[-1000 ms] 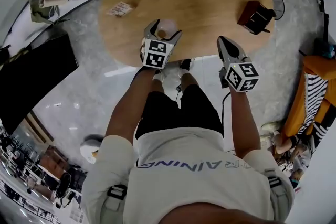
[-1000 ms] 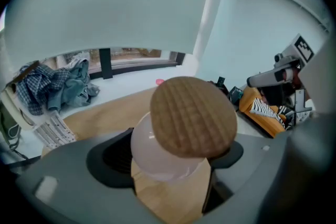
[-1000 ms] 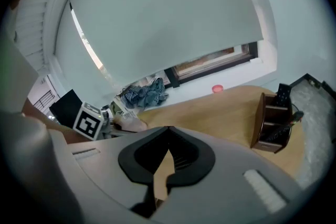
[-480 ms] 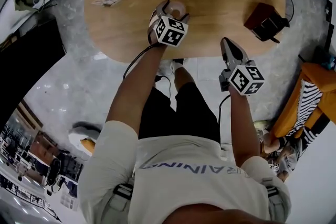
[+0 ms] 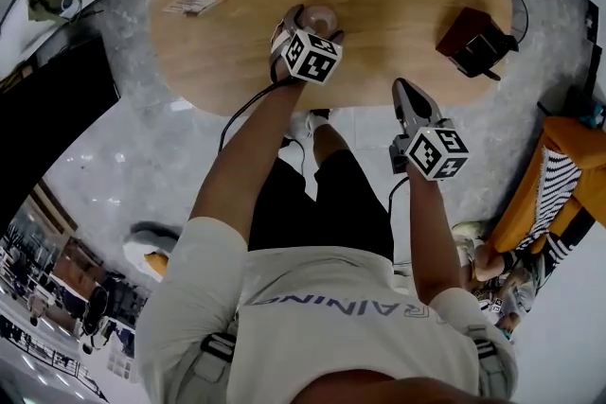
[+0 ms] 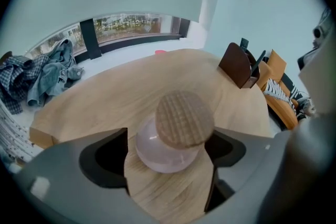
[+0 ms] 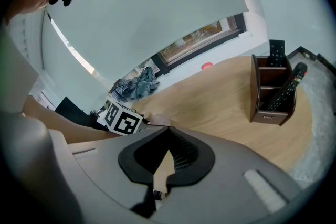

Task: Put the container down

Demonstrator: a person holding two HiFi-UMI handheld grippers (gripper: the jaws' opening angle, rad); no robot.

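The left gripper (image 6: pixel 169 139) sits low in the middle of its view. Its jaws are opening around the container (image 6: pixel 181 115), which stands on the table (image 6: pixel 105 97). The lid hides part of the right jaw. The right gripper (image 7: pixel 167 132) is squeezed closed on nothing.

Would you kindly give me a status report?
Left gripper jaws opening around clear round container with woven lid, seated on wooden table. Right gripper shut, empty. Nothing obstructing.

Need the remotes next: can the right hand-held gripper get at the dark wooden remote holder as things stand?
Probably yes: the right hand-held gripper is empty, and only bare wooden tabletop separates it from the holder.
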